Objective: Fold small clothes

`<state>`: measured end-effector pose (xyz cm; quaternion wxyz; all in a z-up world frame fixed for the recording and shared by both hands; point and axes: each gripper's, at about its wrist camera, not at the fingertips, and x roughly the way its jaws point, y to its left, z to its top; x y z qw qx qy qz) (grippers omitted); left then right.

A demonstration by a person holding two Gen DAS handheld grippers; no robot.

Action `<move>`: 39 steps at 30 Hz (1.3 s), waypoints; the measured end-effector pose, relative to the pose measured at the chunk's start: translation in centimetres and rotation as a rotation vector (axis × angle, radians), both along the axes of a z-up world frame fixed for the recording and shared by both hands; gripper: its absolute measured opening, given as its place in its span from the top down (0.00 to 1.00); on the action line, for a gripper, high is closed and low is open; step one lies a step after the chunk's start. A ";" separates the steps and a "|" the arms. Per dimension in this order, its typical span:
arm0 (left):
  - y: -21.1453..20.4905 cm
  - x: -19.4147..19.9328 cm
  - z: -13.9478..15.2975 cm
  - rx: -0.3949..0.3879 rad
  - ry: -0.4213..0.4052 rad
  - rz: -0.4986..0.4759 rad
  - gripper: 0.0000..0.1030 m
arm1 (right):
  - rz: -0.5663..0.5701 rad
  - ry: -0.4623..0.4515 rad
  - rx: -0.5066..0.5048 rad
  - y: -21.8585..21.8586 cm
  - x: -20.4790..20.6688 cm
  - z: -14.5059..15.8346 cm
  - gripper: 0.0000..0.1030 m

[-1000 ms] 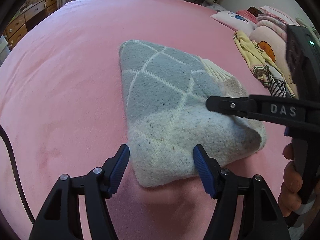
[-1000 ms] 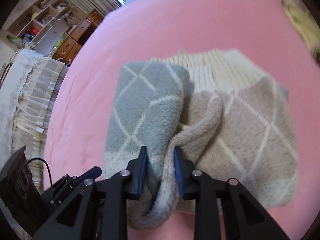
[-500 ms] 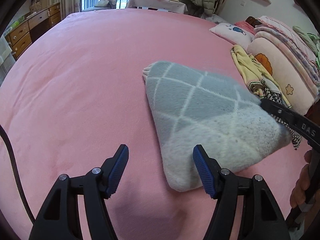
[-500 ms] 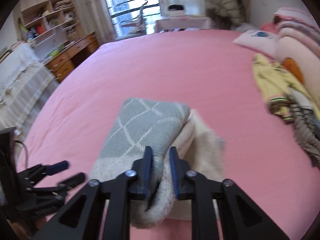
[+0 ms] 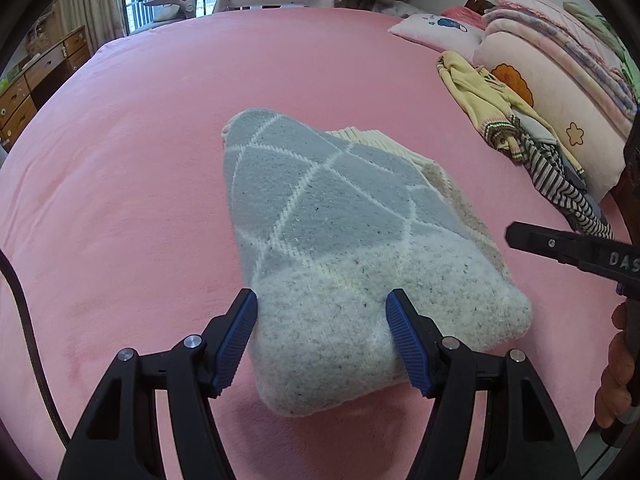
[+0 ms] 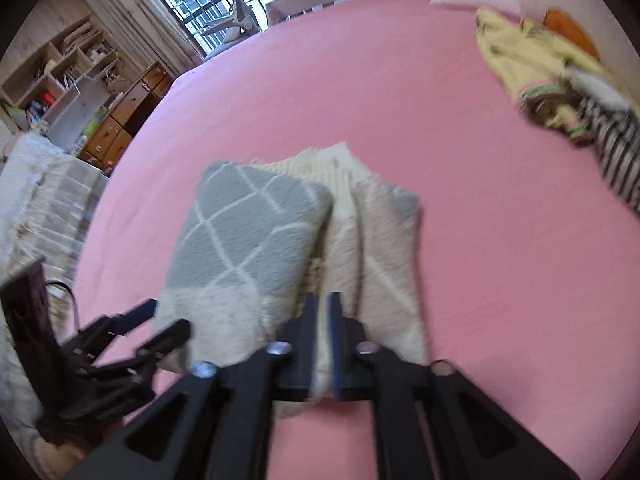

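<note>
A small knit sweater (image 5: 332, 240), grey, beige and cream with white diamond lines, lies folded on the pink bed (image 5: 140, 140). My left gripper (image 5: 322, 328) is open, its blue pads on either side of the sweater's near cream corner. In the right wrist view the sweater (image 6: 248, 236) lies just ahead. My right gripper (image 6: 324, 344) is nearly closed, with the sweater's near cream edge in the narrow gap between its jaws. The right gripper also shows at the right edge of the left wrist view (image 5: 560, 248), off the sweater.
A heap of yellow and striped clothes (image 5: 520, 136) lies at the right, beside stacked pink quilts and a pillow (image 5: 560, 80). Wooden drawers (image 6: 116, 124) and shelves stand beyond the bed's left side. A window and chair are at the far end.
My right gripper carried the sweater's edge rightward, then came down and drew back from the fold. My left gripper has moved in over the near corner.
</note>
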<state>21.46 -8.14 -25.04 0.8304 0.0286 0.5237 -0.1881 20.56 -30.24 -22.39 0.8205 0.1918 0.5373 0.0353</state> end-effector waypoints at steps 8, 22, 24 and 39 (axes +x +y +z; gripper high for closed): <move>-0.7 -0.6 -0.7 0.031 -0.024 -0.006 0.30 | -0.102 0.168 0.327 -1.3 1.0 -5.0 0.31; -0.9 -0.5 -0.9 0.047 -0.009 0.024 0.28 | 0.122 0.122 0.116 5.5 4.8 -5.4 0.65; -0.7 -0.3 -0.6 0.032 0.010 0.031 0.28 | 0.141 0.105 0.088 5.6 4.5 -4.9 0.72; -2.0 1.4 0.7 0.038 0.024 0.049 0.28 | 0.021 0.058 -0.121 0.7 1.8 -5.2 0.70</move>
